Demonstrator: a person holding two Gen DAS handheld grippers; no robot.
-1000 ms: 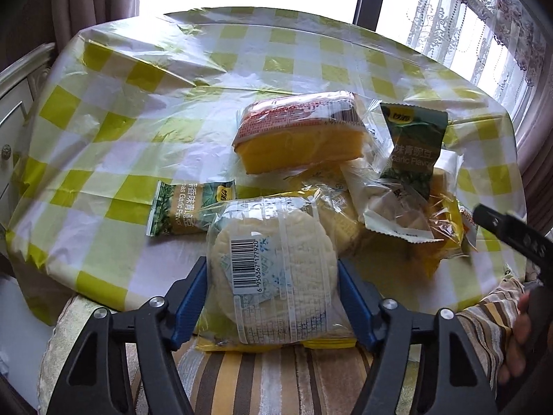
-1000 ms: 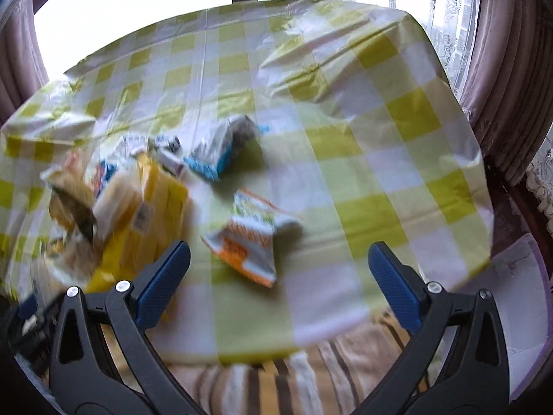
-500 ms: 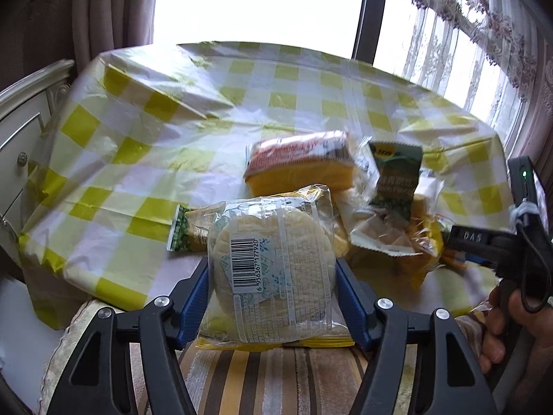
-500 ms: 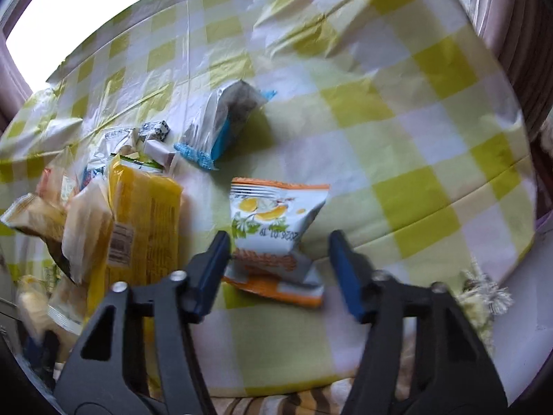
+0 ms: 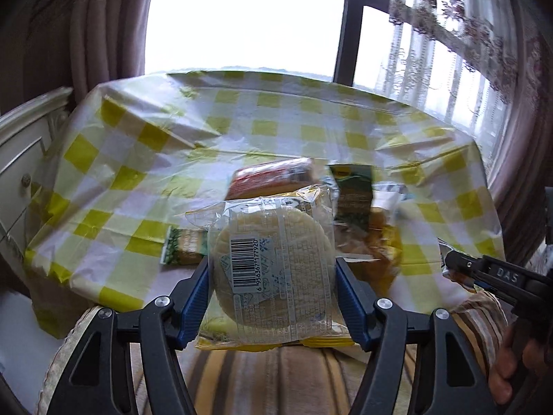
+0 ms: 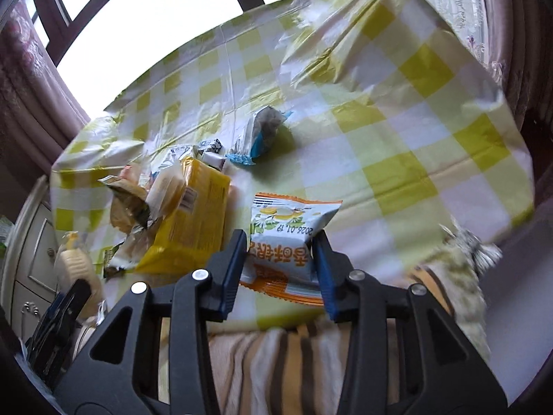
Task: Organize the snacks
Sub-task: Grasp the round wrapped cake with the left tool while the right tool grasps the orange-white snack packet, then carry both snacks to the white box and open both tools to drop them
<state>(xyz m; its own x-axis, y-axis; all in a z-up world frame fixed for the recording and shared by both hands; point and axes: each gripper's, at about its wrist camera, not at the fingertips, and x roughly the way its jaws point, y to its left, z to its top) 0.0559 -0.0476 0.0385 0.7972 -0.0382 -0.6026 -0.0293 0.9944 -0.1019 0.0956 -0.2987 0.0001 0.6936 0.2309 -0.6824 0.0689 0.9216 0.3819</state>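
Closing on the orange-and-white snack bag (image 6: 288,242), right gripper (image 6: 280,269) now with pads against both its sides, where a second ago wide open above it; bag low over the near table (image 6: 408,159) edge. Clamped in left gripper (image 5: 271,297): round cake packet (image 5: 273,269), raised off the pile. So two snacks secured for sorting. Pile blurred, labels unreadable

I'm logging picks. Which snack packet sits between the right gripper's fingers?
The white-and-orange packet with the printed date, between the closing right gripper pads. The blue-edged silver packet and yellow pack lie farther off.
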